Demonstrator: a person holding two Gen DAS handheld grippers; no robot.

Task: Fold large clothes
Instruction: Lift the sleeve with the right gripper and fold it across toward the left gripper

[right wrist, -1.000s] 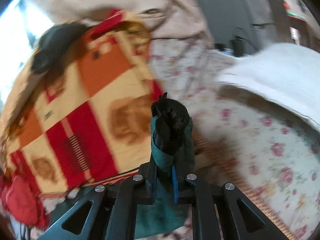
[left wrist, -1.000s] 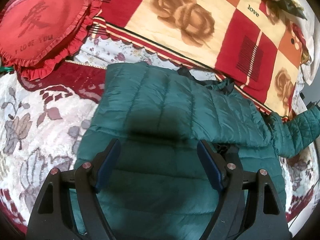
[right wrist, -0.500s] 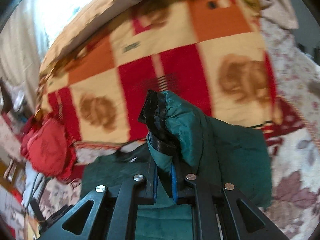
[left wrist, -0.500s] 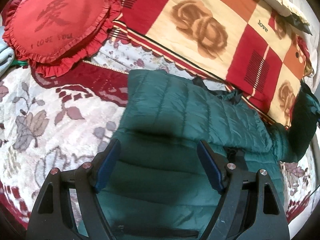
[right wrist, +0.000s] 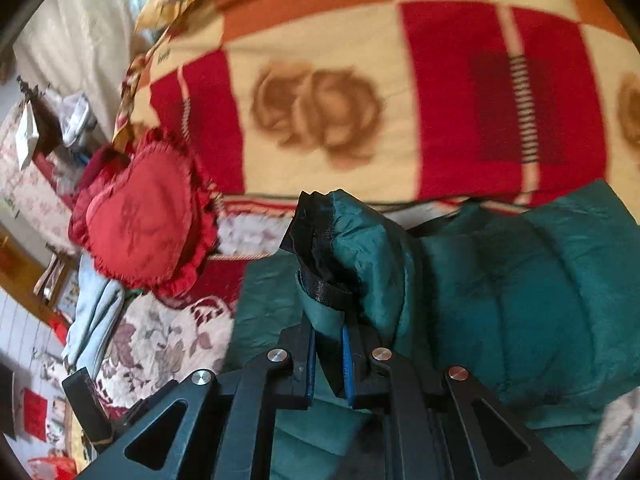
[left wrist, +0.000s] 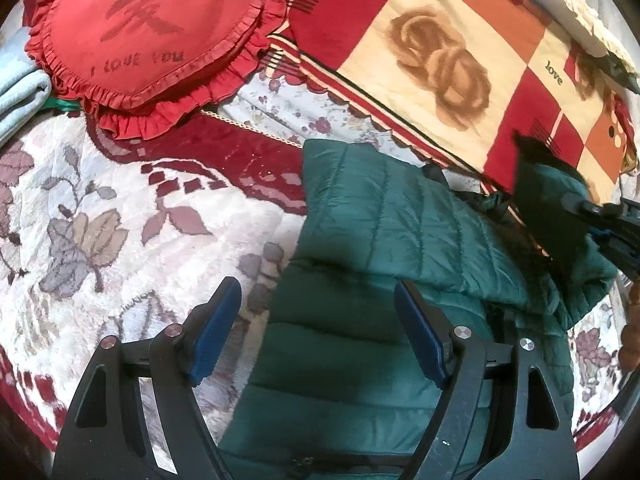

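Note:
A dark green quilted puffer jacket (left wrist: 384,248) lies on the floral bed cover, one sleeve folded across its body. My left gripper (left wrist: 318,320) is open and empty, hovering over the jacket's left edge. My right gripper (right wrist: 328,360) is shut on the jacket's other sleeve at its black cuff (right wrist: 316,248) and holds it raised above the jacket body (right wrist: 520,300). In the left wrist view the right gripper (left wrist: 600,216) shows at the right edge with the lifted sleeve (left wrist: 560,216).
A red heart-shaped cushion (left wrist: 148,40) lies at the back left. A red, cream and orange checked blanket (left wrist: 460,60) lies behind the jacket. Pale blue cloth (left wrist: 16,88) sits at the far left. The floral bed cover (left wrist: 100,220) spreads left of the jacket.
My right gripper has swung the held sleeve from out over the bed's right side in over the jacket body. My left gripper has drifted left toward the jacket's edge, still open.

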